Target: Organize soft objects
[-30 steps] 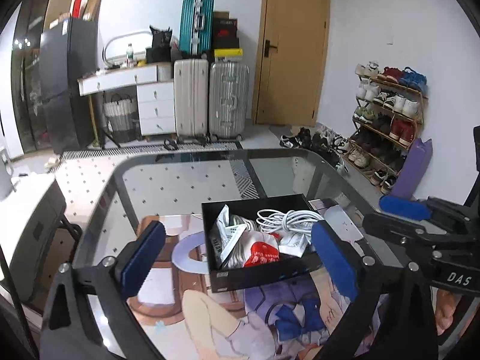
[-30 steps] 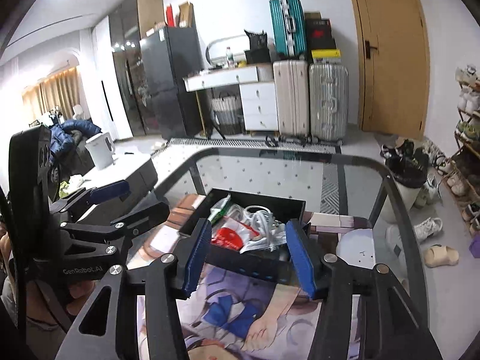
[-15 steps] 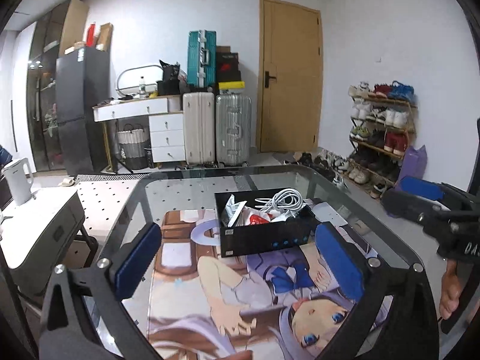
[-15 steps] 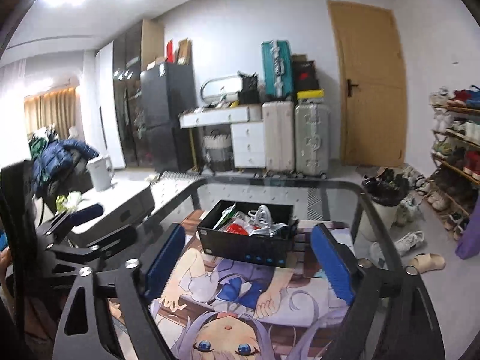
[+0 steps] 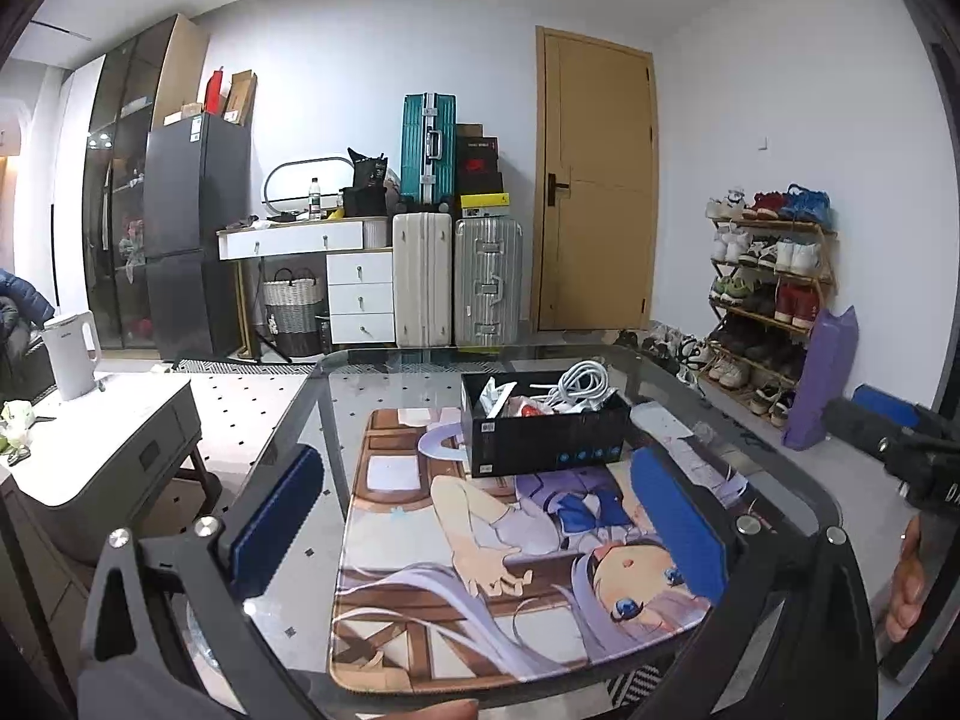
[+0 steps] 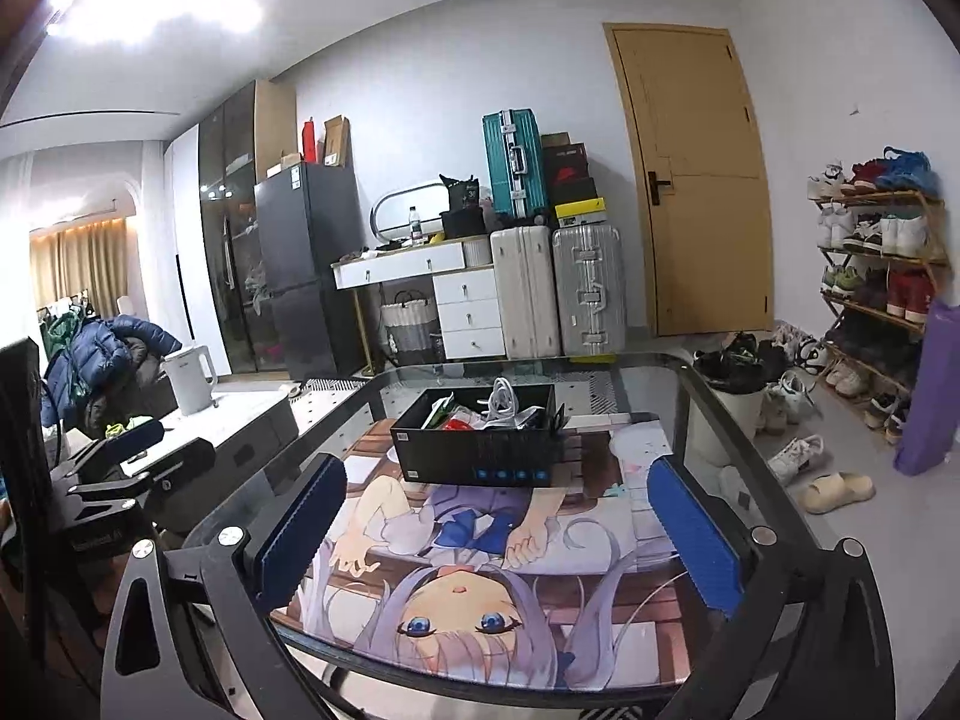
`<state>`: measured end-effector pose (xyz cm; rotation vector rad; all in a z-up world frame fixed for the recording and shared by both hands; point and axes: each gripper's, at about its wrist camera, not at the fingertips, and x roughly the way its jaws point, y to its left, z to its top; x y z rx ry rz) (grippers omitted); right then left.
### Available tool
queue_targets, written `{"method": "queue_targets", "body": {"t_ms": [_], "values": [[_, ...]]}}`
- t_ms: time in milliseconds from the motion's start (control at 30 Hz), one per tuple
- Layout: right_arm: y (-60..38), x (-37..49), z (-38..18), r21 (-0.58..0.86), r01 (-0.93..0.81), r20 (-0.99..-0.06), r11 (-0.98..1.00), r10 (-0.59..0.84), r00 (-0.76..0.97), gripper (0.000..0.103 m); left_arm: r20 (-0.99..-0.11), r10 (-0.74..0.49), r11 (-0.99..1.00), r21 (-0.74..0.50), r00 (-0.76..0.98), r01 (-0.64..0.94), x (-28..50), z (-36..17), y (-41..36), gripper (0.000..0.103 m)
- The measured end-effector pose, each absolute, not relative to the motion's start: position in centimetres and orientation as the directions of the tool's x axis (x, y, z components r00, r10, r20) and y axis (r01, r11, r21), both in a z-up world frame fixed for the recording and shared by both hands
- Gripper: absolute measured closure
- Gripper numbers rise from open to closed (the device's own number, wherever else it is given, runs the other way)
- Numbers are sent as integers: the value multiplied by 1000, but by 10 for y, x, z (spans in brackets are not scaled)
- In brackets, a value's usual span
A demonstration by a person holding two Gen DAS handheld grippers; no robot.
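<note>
A black box point(image 5: 549, 432) stands on the far part of an anime-print mat point(image 5: 480, 564) on a glass table point(image 5: 336, 420). The box holds a white coiled cable point(image 5: 579, 384), white packets and a red packet point(image 5: 528, 411). It also shows in the right wrist view point(image 6: 480, 444), with the cable point(image 6: 501, 399) on top. My left gripper point(image 5: 474, 516) is open and empty, well back from the box near the table's front edge. My right gripper point(image 6: 492, 531) is open and empty, also well back from the box.
A low white side table with a kettle point(image 5: 72, 354) stands to the left. Suitcases point(image 5: 453, 279), a drawer desk and a fridge line the back wall. A shoe rack point(image 5: 768, 294) and loose shoes are on the right. The other gripper shows at each view's edge point(image 6: 120, 468).
Both grippers have pulled back and up from the box toward the table's front edge. The box now looks smaller and farther away. Both stay open and empty.
</note>
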<state>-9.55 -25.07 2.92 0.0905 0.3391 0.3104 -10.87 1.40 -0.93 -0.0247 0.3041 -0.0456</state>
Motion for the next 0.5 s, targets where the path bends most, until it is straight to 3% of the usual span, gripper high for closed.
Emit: {"method": "queue_targets", "body": {"t_ms": [500], "values": [[-247, -97, 32, 96, -291, -312, 952, 306, 900, 1, -292, -23, 1000, -27, 956, 16, -110, -9, 12, 0]]}}
